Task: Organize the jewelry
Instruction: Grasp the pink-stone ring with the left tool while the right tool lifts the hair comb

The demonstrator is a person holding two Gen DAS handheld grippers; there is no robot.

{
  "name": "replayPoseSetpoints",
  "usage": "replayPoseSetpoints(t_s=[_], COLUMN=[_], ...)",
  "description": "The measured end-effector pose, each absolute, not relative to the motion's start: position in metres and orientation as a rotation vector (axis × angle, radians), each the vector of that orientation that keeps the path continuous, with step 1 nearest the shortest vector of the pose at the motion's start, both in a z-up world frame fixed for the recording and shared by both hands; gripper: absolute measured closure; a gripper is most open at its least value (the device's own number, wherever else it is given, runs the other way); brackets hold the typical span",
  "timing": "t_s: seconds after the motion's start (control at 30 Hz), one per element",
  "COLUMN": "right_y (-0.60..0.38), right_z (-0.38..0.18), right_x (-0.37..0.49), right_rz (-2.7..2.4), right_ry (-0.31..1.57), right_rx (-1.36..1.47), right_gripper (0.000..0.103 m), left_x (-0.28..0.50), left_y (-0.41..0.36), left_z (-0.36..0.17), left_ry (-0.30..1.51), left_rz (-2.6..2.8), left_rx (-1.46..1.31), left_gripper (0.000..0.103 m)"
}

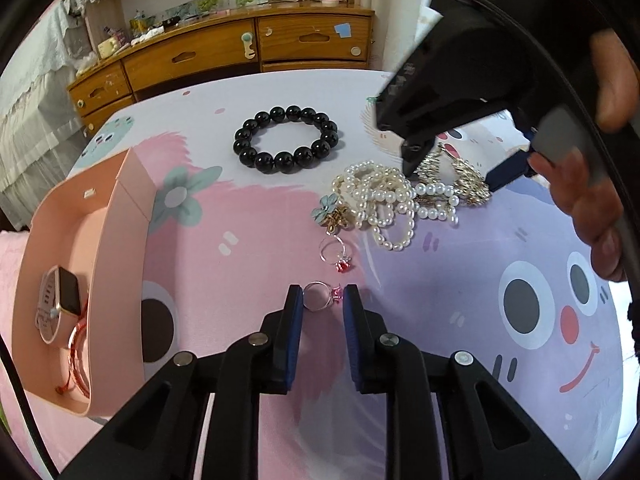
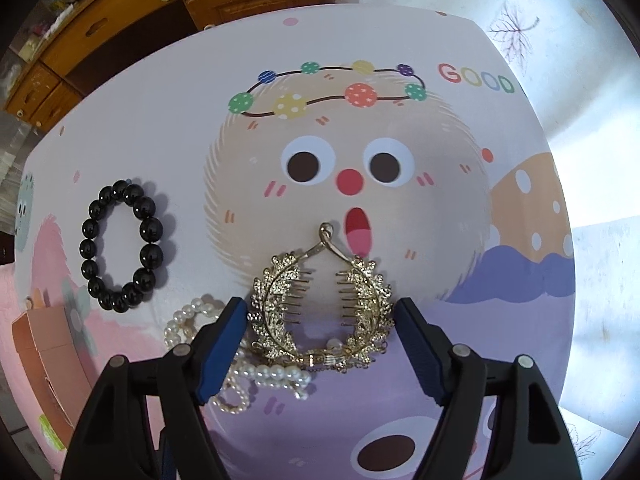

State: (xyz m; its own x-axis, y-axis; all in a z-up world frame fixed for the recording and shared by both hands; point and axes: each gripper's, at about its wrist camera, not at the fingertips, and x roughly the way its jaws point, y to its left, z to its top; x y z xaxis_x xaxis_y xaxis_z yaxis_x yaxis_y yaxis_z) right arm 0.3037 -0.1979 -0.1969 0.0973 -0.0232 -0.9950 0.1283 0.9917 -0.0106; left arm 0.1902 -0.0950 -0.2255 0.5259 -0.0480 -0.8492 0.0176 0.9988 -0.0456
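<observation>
Jewelry on a cartoon tablecloth (image 1: 248, 216); left gripper (image 1: 322, 300) nearly closed, clamping a silver ring (image 1: 318, 300); right gripper (image 2: 320, 320) wide open astride a gold hair comb (image 2: 320, 312), right of pearls (image 2: 192, 316).

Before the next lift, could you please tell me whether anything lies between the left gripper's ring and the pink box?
Nothing visible does. The left gripper has closed on the silver ring with a pink stone, and only bare printed tablecloth lies between it and the open pink cardboard box.
</observation>
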Motion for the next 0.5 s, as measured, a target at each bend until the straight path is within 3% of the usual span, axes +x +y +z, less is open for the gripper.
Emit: replayPoseSetpoints(t_s=[0.5], right_y=[-0.217], right_z=[-0.168], right_x=[0.289], right_rz=[-0.113], right_ry=[1.328], right_rx=[0.149], right_gripper=[0.027], left_x=[0.186], left_y=[-0.08], left_z=[-0.21], left_ry=[1.001], left_rz=[-0.015], left_rx=[-0.046], left_gripper=[0.085])
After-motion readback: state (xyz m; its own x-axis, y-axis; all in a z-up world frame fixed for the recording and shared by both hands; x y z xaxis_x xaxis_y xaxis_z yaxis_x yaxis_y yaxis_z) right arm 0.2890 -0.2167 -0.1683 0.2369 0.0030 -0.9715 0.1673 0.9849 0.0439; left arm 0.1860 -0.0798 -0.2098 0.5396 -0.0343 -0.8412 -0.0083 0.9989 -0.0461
